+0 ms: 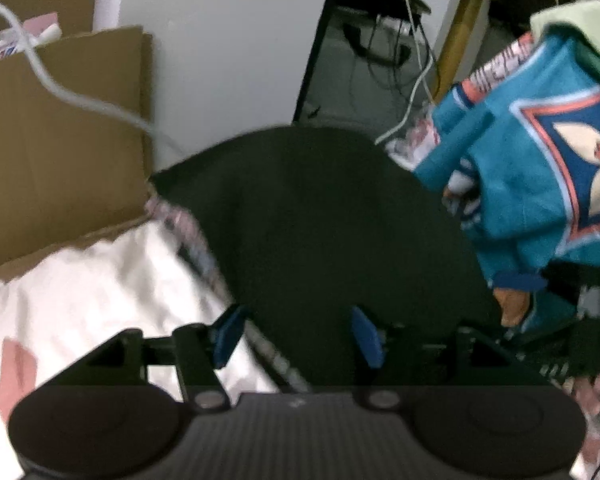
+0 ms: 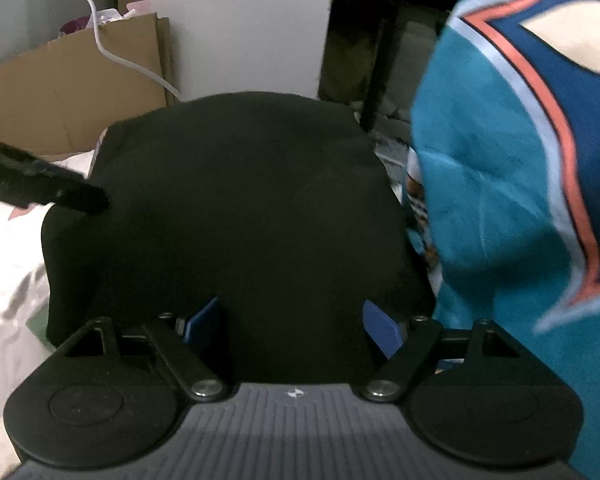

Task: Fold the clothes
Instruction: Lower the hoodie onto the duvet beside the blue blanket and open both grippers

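Note:
A black garment [image 1: 332, 220] lies folded flat on white bedding [image 1: 100, 292]; it also fills the middle of the right wrist view [image 2: 236, 208]. My left gripper [image 1: 298, 334] is open, its blue pads over the garment's near left edge. My right gripper [image 2: 292, 326] is open, its pads spread over the garment's near edge. The left gripper's black finger [image 2: 52, 188] shows at the garment's left side in the right wrist view. The right gripper's blue pad [image 1: 516, 280] shows at the right in the left wrist view.
A teal garment with orange and navy print [image 1: 540, 168] hangs at the right, close to the right gripper [image 2: 520, 184]. A cardboard box [image 1: 60, 140] and a white cable [image 1: 60, 88] stand at the left. A dark desk with cables [image 1: 400, 40] is behind.

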Motion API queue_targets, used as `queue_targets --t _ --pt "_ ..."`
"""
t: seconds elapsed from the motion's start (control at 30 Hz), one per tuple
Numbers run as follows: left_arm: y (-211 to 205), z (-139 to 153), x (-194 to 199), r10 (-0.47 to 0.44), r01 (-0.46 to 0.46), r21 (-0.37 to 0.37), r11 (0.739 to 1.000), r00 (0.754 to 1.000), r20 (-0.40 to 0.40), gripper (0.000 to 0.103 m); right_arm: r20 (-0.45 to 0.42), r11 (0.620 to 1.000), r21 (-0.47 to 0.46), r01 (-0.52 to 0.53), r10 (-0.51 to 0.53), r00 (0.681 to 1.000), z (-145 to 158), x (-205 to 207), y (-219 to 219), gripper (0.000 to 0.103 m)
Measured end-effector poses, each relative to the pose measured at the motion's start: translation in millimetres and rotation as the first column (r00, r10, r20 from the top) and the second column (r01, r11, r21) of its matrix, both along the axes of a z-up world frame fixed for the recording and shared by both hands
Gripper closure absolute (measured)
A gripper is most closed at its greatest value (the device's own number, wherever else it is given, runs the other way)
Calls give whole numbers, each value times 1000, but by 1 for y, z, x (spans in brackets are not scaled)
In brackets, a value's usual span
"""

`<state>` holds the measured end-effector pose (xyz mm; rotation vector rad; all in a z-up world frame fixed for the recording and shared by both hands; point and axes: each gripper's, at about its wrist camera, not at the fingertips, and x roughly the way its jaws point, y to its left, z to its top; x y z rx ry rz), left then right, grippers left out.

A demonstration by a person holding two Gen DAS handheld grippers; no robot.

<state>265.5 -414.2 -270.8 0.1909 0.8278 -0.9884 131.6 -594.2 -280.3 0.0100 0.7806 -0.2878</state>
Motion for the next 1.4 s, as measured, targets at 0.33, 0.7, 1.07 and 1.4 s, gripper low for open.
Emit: queue_targets --t 0.33,0.7,1.07,1.4 --pt "39 7 -9 23 -22 31 999 999 -34 40 7 998 36 42 -43 999 3 -44 -2 20" --pt "62 9 -19 66 -72 -53 996 992 -106 32 58 990 136 36 -45 997 7 -67 27 20" --pt "89 -5 -54 155 -170 -63 983 969 -192 3 52 966 231 116 -131 990 -4 -71 44 1" --pt "140 44 -74 261 -282 -67 957 940 -221 0 11 945 297 137 -147 989 40 -67 83 0"
